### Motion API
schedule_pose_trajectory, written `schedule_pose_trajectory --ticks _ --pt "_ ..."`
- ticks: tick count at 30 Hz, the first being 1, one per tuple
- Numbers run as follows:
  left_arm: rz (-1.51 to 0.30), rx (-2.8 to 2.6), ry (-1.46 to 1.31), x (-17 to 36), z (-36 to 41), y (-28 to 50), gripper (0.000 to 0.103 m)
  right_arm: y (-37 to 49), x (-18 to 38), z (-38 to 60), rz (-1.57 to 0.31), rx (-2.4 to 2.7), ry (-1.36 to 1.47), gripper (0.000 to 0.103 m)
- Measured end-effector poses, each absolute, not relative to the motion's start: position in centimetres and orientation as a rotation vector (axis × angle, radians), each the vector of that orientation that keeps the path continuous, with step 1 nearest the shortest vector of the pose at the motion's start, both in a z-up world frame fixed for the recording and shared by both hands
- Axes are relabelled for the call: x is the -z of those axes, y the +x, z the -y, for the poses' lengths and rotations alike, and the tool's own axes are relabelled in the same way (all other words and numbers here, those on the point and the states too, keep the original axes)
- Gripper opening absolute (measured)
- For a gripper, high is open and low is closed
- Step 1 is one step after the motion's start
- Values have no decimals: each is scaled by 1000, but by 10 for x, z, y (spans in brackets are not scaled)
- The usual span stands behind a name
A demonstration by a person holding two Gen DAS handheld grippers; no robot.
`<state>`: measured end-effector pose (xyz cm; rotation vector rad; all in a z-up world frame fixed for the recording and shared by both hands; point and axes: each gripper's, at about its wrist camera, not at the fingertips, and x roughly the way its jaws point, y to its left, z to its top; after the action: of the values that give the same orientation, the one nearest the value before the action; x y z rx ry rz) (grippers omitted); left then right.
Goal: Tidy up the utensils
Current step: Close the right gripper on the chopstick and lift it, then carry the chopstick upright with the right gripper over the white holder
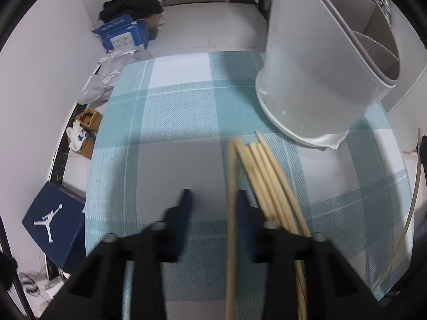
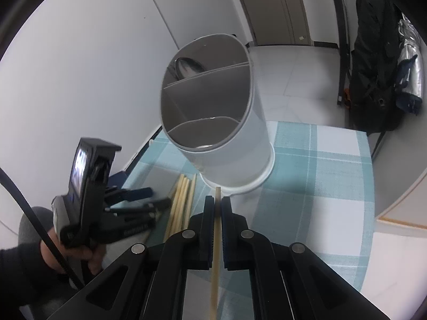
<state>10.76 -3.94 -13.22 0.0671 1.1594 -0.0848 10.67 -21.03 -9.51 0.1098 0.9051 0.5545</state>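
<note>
On a table covered with a teal and white plaid cloth [image 1: 173,122], a white utensil holder [image 2: 234,144] with grey inner dividers stands at the far side; a spoon [image 2: 186,66] rests in its far compartment. A bundle of wooden chopsticks [image 1: 269,181] lies just near the holder. The right tongs [image 2: 217,205] are clamped on a single chopstick [image 2: 216,240]. The left tongs [image 1: 212,200] stand apart, one blurred chopstick [image 1: 231,213] between them against the right finger.
</note>
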Motion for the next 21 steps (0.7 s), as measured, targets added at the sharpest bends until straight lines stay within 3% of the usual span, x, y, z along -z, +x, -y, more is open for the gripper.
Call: schedule_pose_trajectory --ticks 4,10,12,14,16,21 --pt "-1185 64 29 133 32 107 8 104 90 221 -894 -555 138 4" --pt "-1227 50 -111 135 16 111 9 103 87 228 -871 -559 155 4" --pt "-1216 24 -84 135 19 115 16 102 86 230 -864 -559 167 4" --pt "-1212 15 -57 135 23 120 37 103 85 232 -853 -554 182 4" --pt "-1206 7 -34 135 24 127 46 103 83 236 -841 -547 203 4" --pt "-1200 6 -30 137 18 145 42 103 79 240 -823 -526 200 4"
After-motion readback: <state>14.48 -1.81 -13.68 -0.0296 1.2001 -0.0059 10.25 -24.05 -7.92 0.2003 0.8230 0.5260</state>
